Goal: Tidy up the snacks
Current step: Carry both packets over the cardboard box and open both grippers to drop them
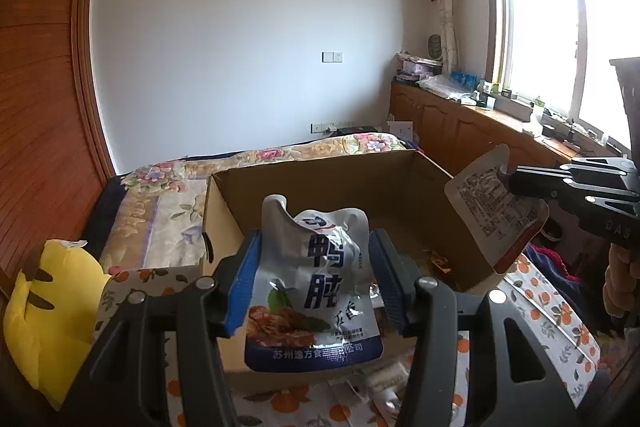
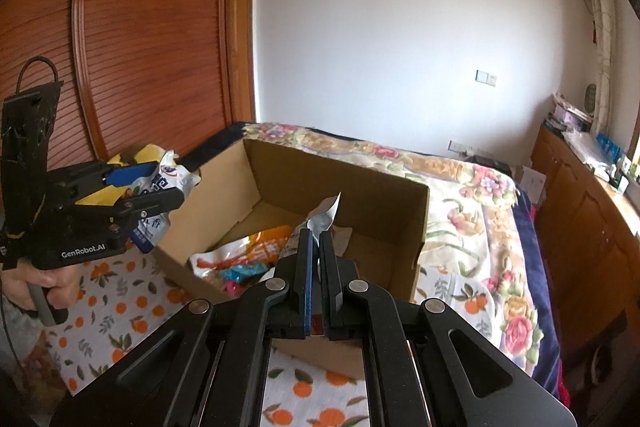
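Note:
My left gripper (image 1: 314, 255) is shut on a silver and blue snack pouch (image 1: 316, 291), held upright in front of the open cardboard box (image 1: 328, 183). From the right wrist view the same left gripper (image 2: 172, 183) hangs at the box's left edge with the pouch (image 2: 168, 179) in it. My right gripper (image 2: 318, 239) is shut on the edge of a thin silver snack packet (image 2: 326, 215) above the box (image 2: 360, 187). In the left wrist view that packet (image 1: 492, 203) dangles from the right gripper (image 1: 506, 179) over the box's right wall. Several bright snack packs (image 2: 244, 255) lie inside the box.
The box stands on a cloth with an orange-fruit print (image 2: 120, 303). A yellow plush toy (image 1: 48, 307) sits at the left. Behind lie a floral bed (image 2: 472, 211), a wooden wardrobe (image 2: 140, 47) and a cluttered wooden cabinet (image 1: 460, 123) under the window. A hand (image 2: 44, 283) holds the left gripper's handle.

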### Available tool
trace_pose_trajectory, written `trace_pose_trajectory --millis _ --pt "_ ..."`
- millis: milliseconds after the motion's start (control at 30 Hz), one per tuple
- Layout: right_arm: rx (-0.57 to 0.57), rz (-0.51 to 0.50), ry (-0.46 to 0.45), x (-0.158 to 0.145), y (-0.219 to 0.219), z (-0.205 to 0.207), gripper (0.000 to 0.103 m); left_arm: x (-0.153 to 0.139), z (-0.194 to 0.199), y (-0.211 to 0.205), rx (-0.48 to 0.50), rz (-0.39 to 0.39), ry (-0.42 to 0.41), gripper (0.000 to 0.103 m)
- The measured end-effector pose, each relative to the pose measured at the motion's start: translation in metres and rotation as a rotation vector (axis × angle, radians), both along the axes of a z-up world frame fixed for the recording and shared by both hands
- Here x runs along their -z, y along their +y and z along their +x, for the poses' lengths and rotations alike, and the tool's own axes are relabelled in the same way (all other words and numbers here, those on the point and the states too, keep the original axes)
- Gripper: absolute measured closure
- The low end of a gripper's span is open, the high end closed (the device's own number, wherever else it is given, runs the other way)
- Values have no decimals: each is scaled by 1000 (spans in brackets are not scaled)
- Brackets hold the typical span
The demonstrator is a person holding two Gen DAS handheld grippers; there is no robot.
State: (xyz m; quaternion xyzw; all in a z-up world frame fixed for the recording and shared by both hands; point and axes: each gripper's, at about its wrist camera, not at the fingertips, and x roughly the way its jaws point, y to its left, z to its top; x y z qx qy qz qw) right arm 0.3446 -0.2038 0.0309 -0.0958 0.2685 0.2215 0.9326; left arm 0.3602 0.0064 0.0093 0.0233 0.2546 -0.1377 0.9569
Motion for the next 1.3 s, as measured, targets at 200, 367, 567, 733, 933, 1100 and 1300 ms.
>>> trace_pose_trajectory --millis 200,367,567,733,933,1100,1300 --pt "-1 -16 9 8 9 26 102 10 18 -2 0 5 14 49" --pt "8 -26 34 24 15 44 102 23 29 -5 8 10 38 49" --pt "11 -39 83 53 19 63 102 36 39 -11 23 25 79 48" --pt "2 -53 118 74 27 69 102 44 37 -10 27 40 113 47" --pt "1 -53 154 88 36 73 101 40 29 -7 3 47 82 45" --pt "10 -41 174 90 34 73 98 37 23 -3 5 36 80 44" --pt "22 -12 209 87 32 72 93 30 9 3 -9 49 59 44"
